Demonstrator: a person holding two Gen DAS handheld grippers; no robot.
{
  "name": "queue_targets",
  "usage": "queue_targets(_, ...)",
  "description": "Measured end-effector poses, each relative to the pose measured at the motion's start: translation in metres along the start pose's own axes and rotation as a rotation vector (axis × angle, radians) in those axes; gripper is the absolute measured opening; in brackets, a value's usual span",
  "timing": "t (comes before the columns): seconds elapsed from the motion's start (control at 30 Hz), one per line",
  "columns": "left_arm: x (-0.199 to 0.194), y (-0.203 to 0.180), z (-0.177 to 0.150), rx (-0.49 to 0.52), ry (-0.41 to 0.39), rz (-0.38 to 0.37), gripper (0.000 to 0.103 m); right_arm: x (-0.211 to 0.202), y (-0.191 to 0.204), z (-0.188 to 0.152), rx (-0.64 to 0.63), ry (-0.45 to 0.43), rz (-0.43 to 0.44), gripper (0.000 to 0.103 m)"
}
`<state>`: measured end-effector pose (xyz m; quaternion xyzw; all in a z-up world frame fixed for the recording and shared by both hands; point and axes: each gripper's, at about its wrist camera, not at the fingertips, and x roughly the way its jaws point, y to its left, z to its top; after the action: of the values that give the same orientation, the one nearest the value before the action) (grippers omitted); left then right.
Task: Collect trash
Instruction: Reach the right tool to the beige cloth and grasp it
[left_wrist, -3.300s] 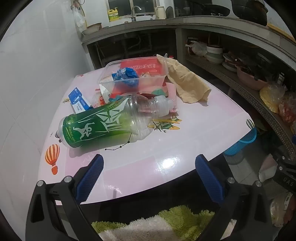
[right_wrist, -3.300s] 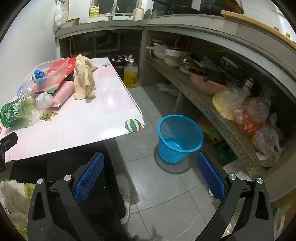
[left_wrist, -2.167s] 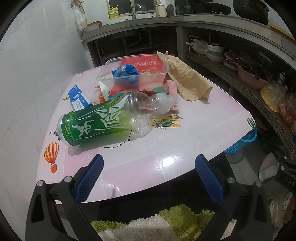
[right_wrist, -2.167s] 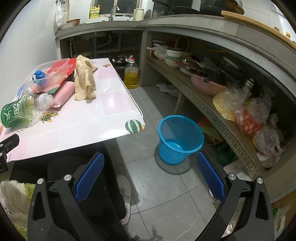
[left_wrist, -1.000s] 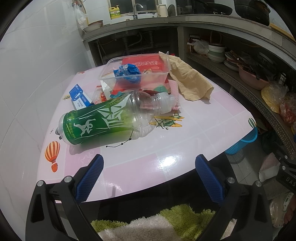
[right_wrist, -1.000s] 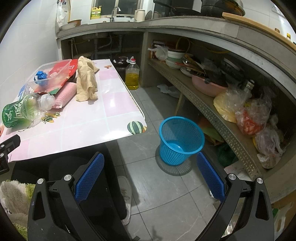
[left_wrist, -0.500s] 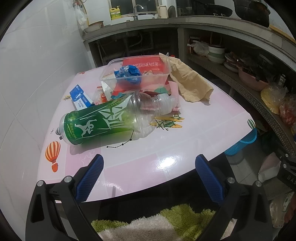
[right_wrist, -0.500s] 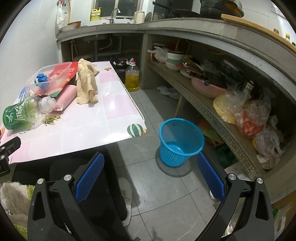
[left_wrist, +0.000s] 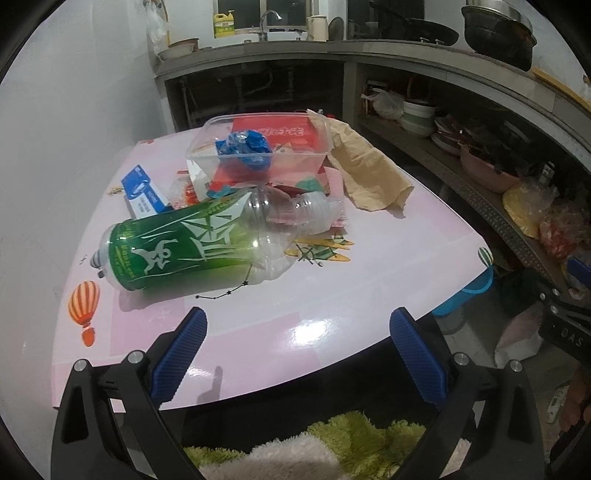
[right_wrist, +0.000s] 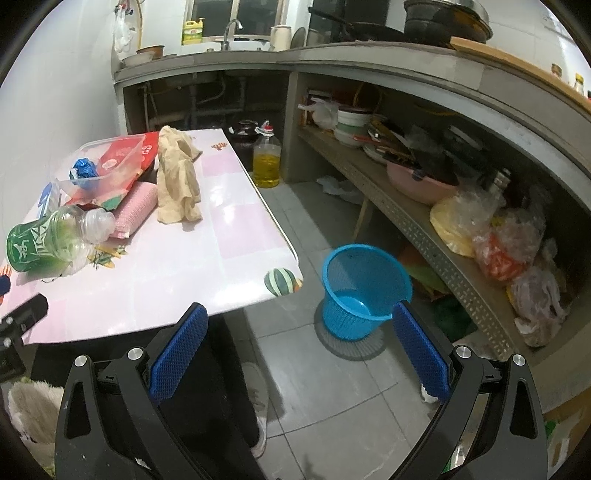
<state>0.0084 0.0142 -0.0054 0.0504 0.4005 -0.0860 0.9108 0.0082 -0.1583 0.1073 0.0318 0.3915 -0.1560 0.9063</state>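
Observation:
A large green-labelled plastic bottle (left_wrist: 192, 247) lies on its side on the pink table (left_wrist: 332, 295), just beyond my open left gripper (left_wrist: 295, 347). Behind it a clear plastic container (left_wrist: 258, 147) holds a crumpled blue wrapper (left_wrist: 245, 147) and red packaging. A blue box (left_wrist: 142, 192) lies to the left. In the right wrist view the same bottle (right_wrist: 48, 240) sits at the far left, and a blue mesh waste basket (right_wrist: 364, 290) stands on the floor beyond my open right gripper (right_wrist: 299, 350), which holds nothing.
A tan cloth (left_wrist: 365, 173) and a pink sponge cloth (right_wrist: 135, 208) lie on the table. An oil jug (right_wrist: 266, 158) stands on the floor by the counter. Shelves with bowls and bagged food (right_wrist: 491, 236) line the right. A person's shoe (right_wrist: 256, 402) is below.
Both views have drifted only slightly; the right gripper's view has shifted a little so the table and basket sit marginally higher. Nothing was grasped or moved.

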Motion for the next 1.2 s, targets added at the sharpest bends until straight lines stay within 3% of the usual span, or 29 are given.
queue_targets(0.33, 0.011, -0.001, 0.011, 0.040, -0.041, -0.112, 0.097, 0.020, 0.008, 0.027, 0.059, 0.029, 0.131, 0.095)
queue_targets(0.53, 0.017, 0.004, 0.030, 0.080, -0.096, -0.141, 0.097, 0.040, 0.011, 0.066, 0.124, 0.020, 0.307, 0.085)
queue_targets(0.73, 0.021, 0.030, 0.047, 0.028, -0.171, -0.210, 0.097, 0.093, 0.036, 0.118, 0.133, 0.045, 0.493, 0.072)
queue_targets(0.93, 0.023, 0.042, 0.052, 0.009, -0.219, -0.237, 0.097, 0.170, 0.074, 0.147, 0.151, 0.188, 0.661, 0.061)
queue_targets(1.0, 0.024, 0.042, 0.051, 0.015, -0.227, -0.231, 0.097, 0.185, 0.081, 0.150, 0.136, 0.223, 0.664, 0.050)
queue_targets(1.03, 0.024, 0.041, 0.052, 0.018, -0.232, -0.230, 0.097, 0.196, 0.087, 0.149, 0.130, 0.263, 0.666, 0.035)
queue_targets(1.07, 0.024, 0.041, 0.053, 0.020, -0.235, -0.230, 0.097, 0.200, 0.086, 0.147, 0.132, 0.288, 0.677, 0.012)
queue_targets(1.1, 0.023, 0.041, 0.054, 0.021, -0.244, -0.231, 0.097, 0.203, 0.085, 0.145, 0.134, 0.310, 0.683, 0.002)
queue_targets(1.2, 0.020, 0.041, 0.058, 0.022, -0.269, -0.247, 0.095, 0.186, 0.072, 0.138, 0.135, 0.285, 0.695, 0.001)
